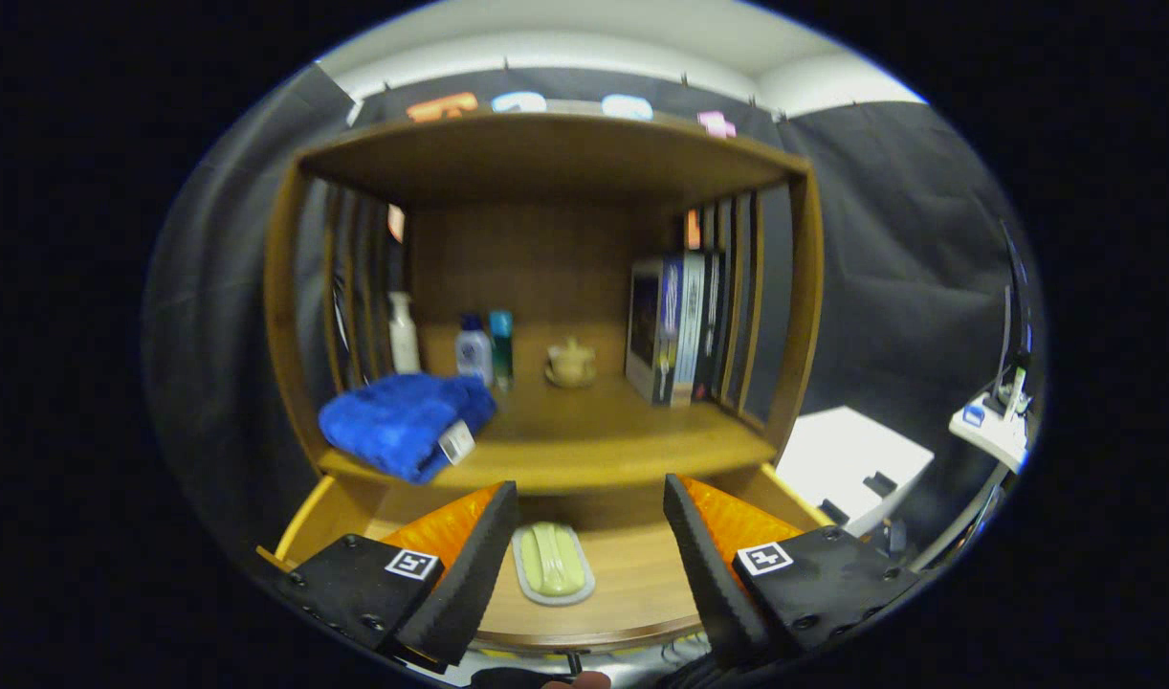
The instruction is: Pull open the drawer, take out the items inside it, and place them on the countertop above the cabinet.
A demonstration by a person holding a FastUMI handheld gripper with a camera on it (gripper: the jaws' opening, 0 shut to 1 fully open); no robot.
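1. Jaws of the gripper point(589, 536) stood wide apart and gripped nothing, hanging over the pulled-out drawer point(632, 598).
2. Between the jaws, on the drawer's wooden floor, lay a pale green oblong item point(552, 563) on a grey base, touching neither finger.
3. Beyond the drawer, the desk point(584, 450) formed the cabinet's top surface, with an open wooden shelf frame point(546, 158) rising around it.
4. At the desk's front left corner, a folded blue towel point(403, 421) with a white tag lay partly over the edge.
5. Behind the towel, a white pump bottle point(403, 335) stood near the frame's left slats.
6. Just beside that, toward the middle of the desk, stood a small white bottle with a blue cap point(473, 349) and a teal can point(501, 344), close together.
7. Near the desk's back centre sat a small beige lidded pot point(571, 364).
8. On the desk's right side, upright books point(675, 330) leaned against the slats.
9. Off to the desk's right, lower down, sat a white box point(852, 455).
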